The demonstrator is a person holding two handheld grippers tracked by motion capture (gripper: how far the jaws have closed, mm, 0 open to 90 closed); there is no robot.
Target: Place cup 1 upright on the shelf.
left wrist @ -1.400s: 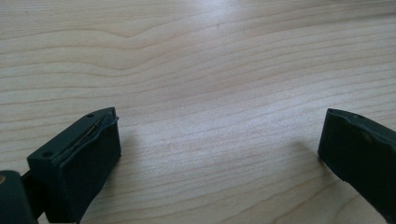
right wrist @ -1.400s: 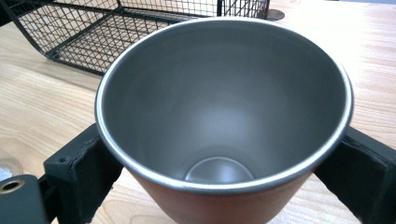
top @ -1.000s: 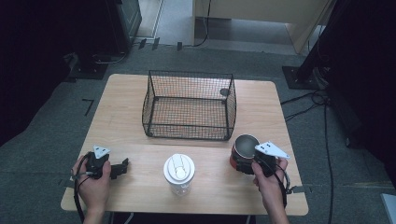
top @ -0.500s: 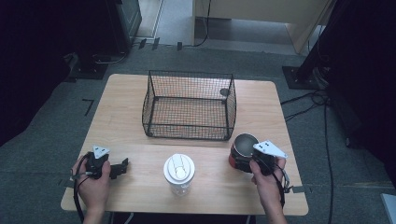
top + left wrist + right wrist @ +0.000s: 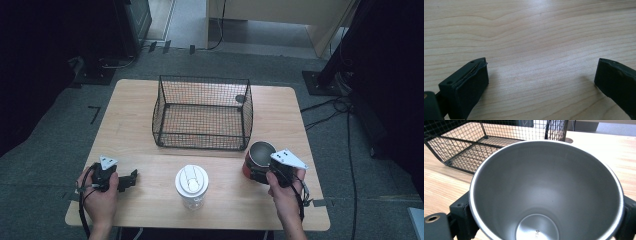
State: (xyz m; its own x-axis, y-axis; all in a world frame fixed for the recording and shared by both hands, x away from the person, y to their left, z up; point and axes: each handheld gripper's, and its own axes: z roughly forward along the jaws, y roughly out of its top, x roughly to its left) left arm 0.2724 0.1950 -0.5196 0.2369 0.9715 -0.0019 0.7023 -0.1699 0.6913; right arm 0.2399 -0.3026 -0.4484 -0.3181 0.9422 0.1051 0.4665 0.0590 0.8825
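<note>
The right claw (image 5: 261, 172) has just been closing and squeezes the metal cup (image 5: 546, 192) from both sides. The cup stands straight up, mouth to the ceiling, on the surface (image 5: 140, 125) by the wire basket's (image 5: 202, 112) right front corner. The left claw (image 5: 541, 80) is released, wide open, with bare wood between.

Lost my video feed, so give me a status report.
Right gripper jaws just closed on steel cup. Left gripper open over bare table. Wire basket behind cup, bottle aside.

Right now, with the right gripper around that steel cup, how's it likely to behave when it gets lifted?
The steel cup looks rigid, so the right gripper shouldn't crush it. Its smooth, shiny wall may be slippery and slide in the pads. It is empty, so probably light. Its sides taper downward, which could help keep it from dropping through.
</note>
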